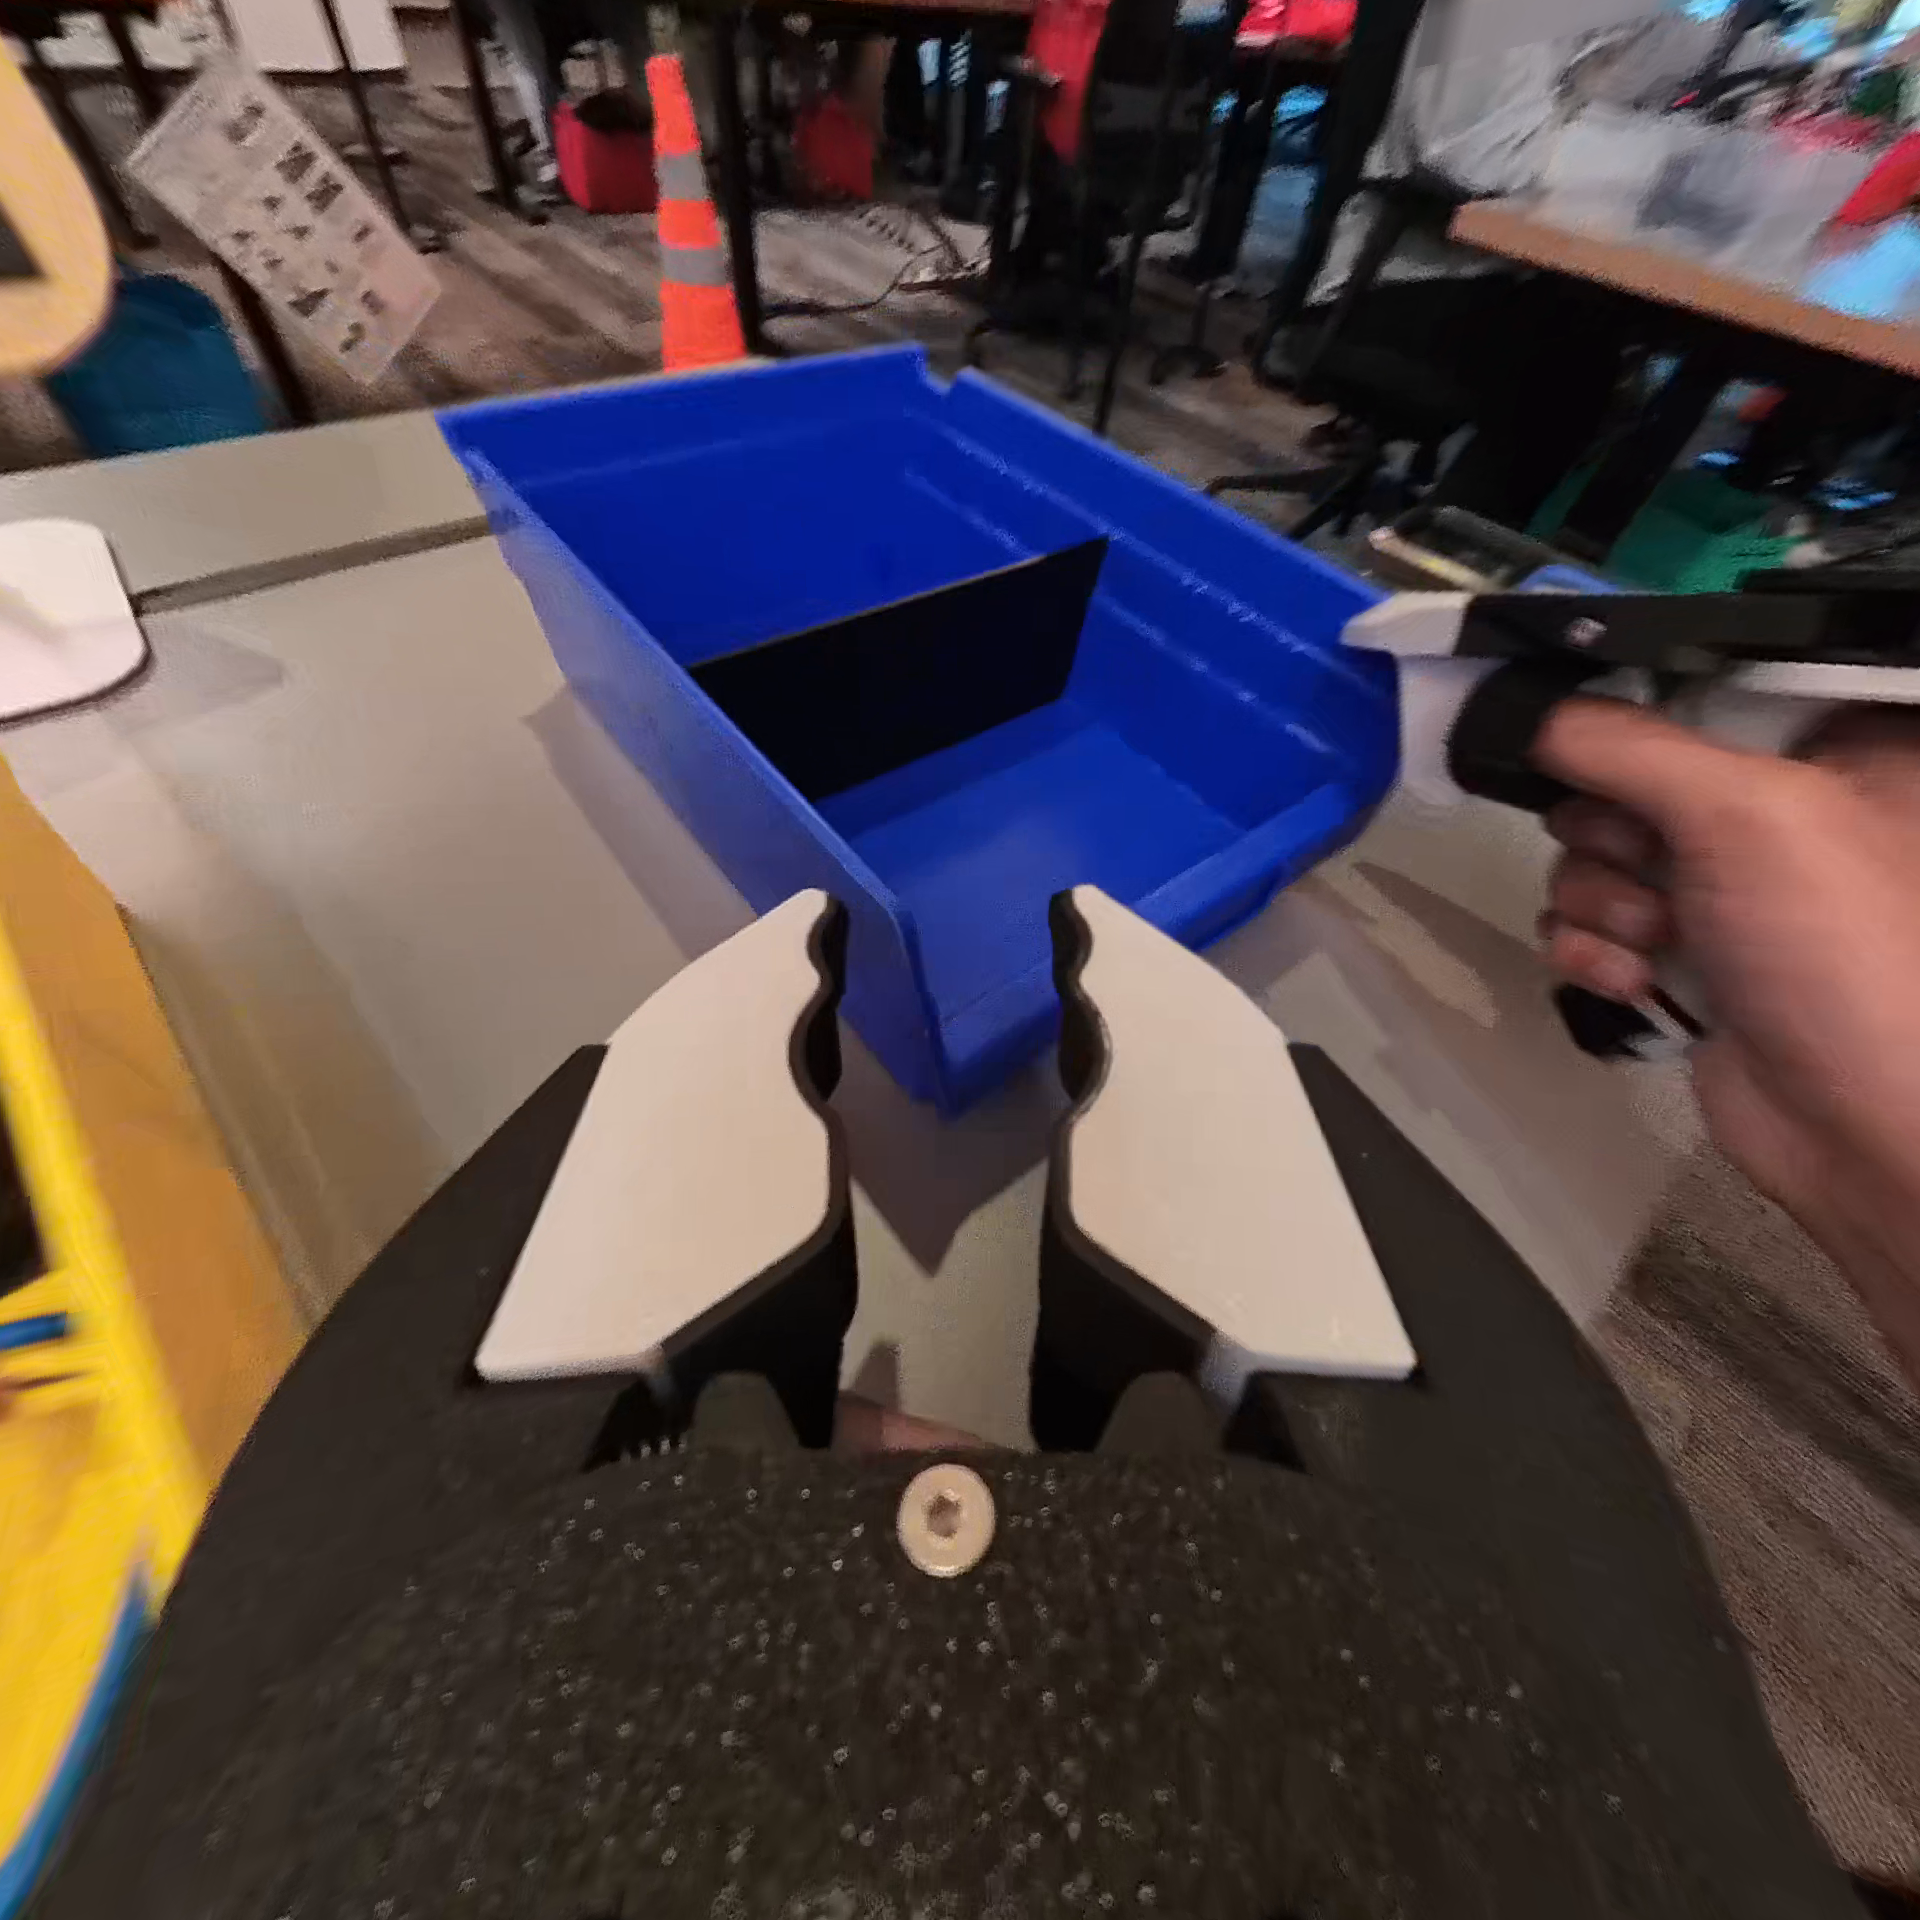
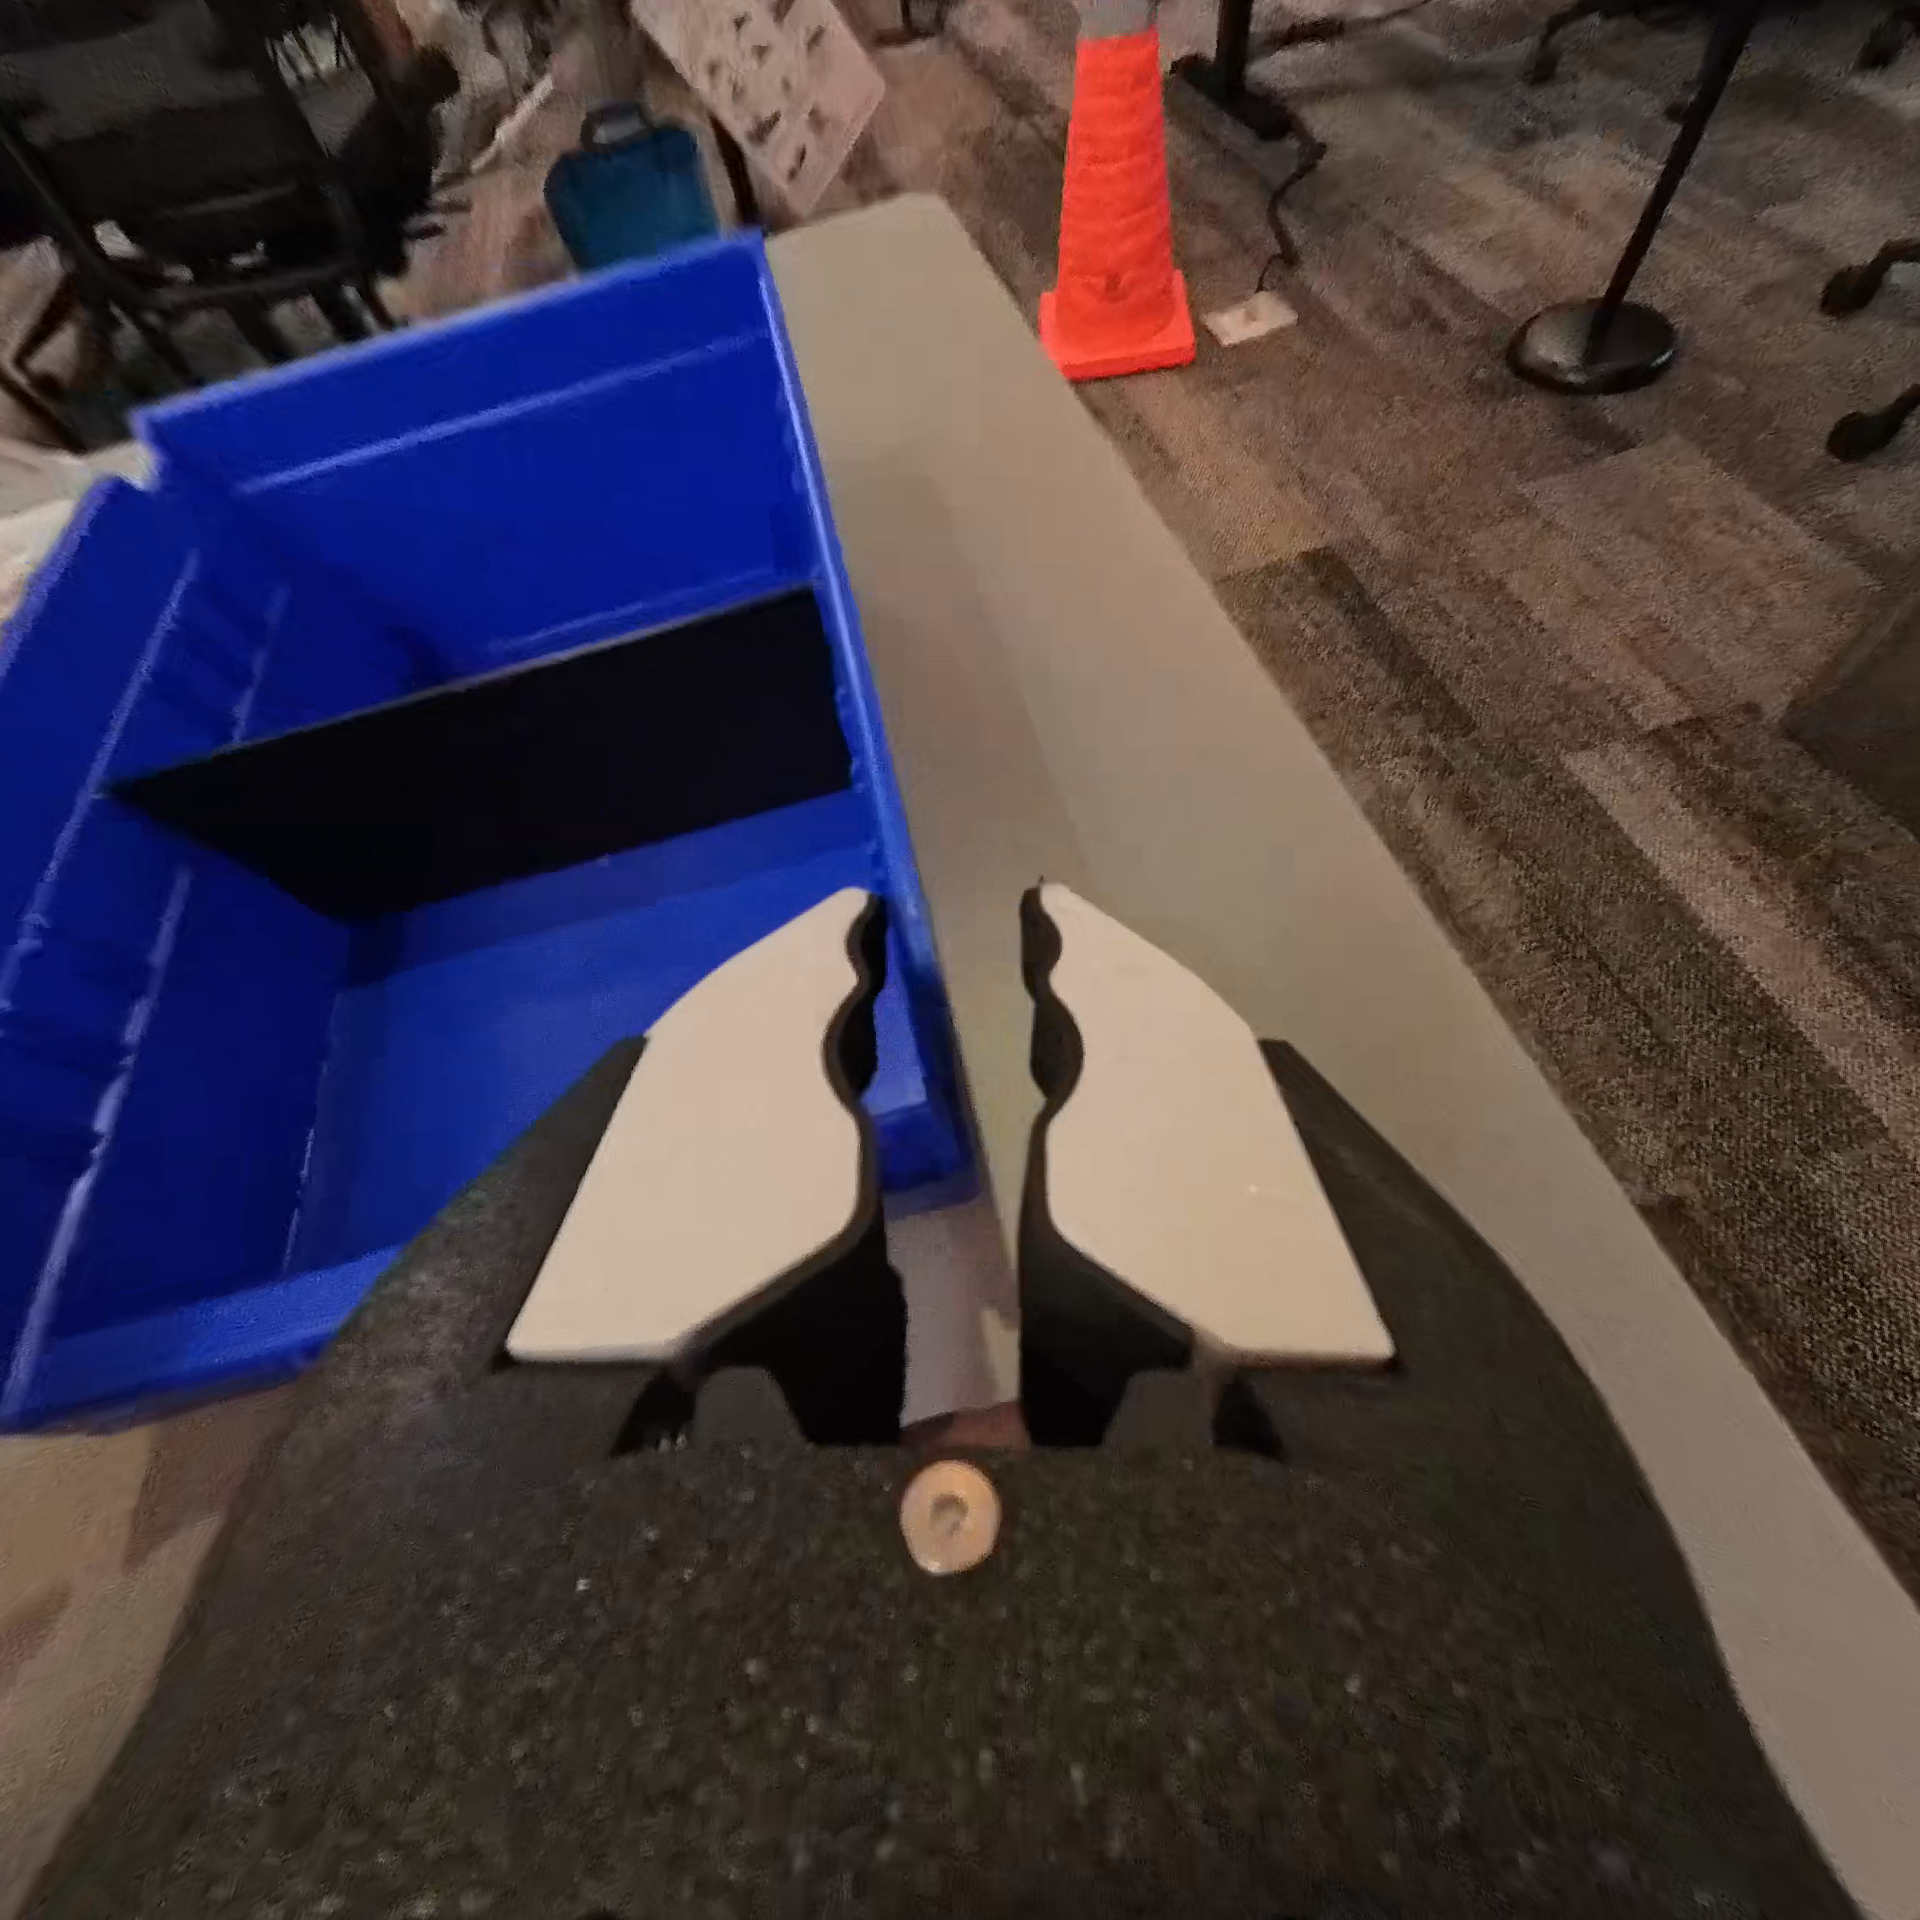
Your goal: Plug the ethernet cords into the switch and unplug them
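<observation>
No ethernet cord and no switch shows in either view. My left gripper [image 1: 945, 914] is open and empty, held above the grey table [image 1: 343, 883] at the near corner of a blue bin [image 1: 1288, 665]. My right gripper [image 2: 956, 909] is open and empty, held over the right wall of the same blue bin [image 2: 499, 488]. The bin has a black divider [image 1: 904, 665] across its middle, and both visible compartments look empty. The right gripper also shows in the left wrist view [image 1: 1403, 623], held by a hand [image 1: 1745, 935] at the bin's right side.
A yellow object [image 1: 94, 1299] stands at the left edge of the table and a white object [image 1: 52, 613] lies at the far left. An orange traffic cone [image 2: 1117, 208] stands on the carpet beyond the table. The table's right edge [image 2: 1351, 935] runs close beside the bin. Across from one pair of fingers to the other is roughly 20 cm.
</observation>
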Motion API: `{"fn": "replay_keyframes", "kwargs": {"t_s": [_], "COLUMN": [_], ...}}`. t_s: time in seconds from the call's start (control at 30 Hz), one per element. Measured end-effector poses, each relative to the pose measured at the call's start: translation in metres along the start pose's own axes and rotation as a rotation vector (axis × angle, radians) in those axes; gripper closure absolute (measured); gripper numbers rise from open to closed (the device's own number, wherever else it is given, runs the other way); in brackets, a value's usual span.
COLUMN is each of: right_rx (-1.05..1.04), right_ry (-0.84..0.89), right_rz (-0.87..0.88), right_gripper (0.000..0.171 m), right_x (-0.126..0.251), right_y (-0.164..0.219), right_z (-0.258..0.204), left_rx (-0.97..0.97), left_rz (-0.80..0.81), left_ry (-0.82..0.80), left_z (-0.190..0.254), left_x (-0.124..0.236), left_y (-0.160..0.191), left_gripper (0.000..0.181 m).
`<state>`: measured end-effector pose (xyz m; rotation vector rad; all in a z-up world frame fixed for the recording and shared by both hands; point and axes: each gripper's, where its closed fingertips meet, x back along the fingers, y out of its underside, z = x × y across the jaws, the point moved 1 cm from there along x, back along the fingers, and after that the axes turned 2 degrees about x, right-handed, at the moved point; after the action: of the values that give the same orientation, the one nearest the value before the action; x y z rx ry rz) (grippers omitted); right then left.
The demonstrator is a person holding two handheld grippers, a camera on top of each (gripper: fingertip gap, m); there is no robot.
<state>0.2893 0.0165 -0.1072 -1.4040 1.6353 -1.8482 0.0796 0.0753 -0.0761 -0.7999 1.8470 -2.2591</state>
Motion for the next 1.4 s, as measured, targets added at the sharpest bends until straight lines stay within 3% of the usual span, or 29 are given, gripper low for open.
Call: {"fn": "replay_keyframes", "kwargs": {"t_s": [0.13,0.2,0.3,0.43,0.53,0.67,0.73,0.8,0.83,0.93,1.03,1.2,1.4], "right_rx": [0.103,0.285,0.484,0.568,0.463,0.388,0.371,0.318,0.287,0.310,0.355,0.372,0.391], "right_ry": [0.074,0.066,-0.092,-0.536,-0.731,-0.581,-0.458,-0.441,-0.401,-0.335,-0.269,-0.298,-0.373], "right_rz": [0.170,0.185,0.182,0.069,0.007,-0.027,-0.063,-0.072,-0.071,-0.055,-0.011,0.066,0.126], "right_gripper": [0.140,0.140,0.138,0.130,0.124,0.108,0.129,0.162,0.164,0.166,0.167,0.167,0.167], "right_x": [0.032,0.043,0.053,0.078,0.096,0.077,0.065,0.062,0.060,0.058,0.067,0.084,0.091], "right_y": [-0.044,-0.060,-0.062,-0.003,0.049,0.100,0.107,0.108,0.107,0.106,0.104,0.090,0.090], "right_z": [-0.019,-0.055,-0.140,-0.267,-0.317,-0.324,-0.323,-0.331,-0.330,-0.333,-0.342,-0.384,-0.478], "left_rx": [-0.056,-0.036,-0.036,-0.120,-0.077,-0.037,-0.007,0.025,0.018,-0.056,0.016,0.031,0.029], "left_rz": [0.065,0.099,0.091,0.027,-0.034,-0.120,-0.168,-0.147,-0.144,-0.151,-0.117,-0.046,0.009], "left_ry": [-0.065,-0.129,-0.245,-0.405,-0.411,-0.378,-0.365,-0.357,-0.370,-0.390,-0.430,-0.486,-0.603], "left_z": [-0.044,-0.082,-0.143,-0.209,-0.229,-0.241,-0.244,-0.246,-0.250,-0.259,-0.270,-0.299,-0.370], "left_x": [0.077,0.116,0.165,0.204,0.213,0.203,0.195,0.191,0.191,0.190,0.196,0.230,0.291], "left_y": [-0.025,-0.034,-0.027,0.007,0.033,0.070,0.089,0.093,0.092,0.091,0.086,0.072,0.062], "left_gripper": [0.139,0.136,0.131,0.122,0.124,0.134,0.146,0.159,0.169,0.172,0.176,0.177,0.178]}}
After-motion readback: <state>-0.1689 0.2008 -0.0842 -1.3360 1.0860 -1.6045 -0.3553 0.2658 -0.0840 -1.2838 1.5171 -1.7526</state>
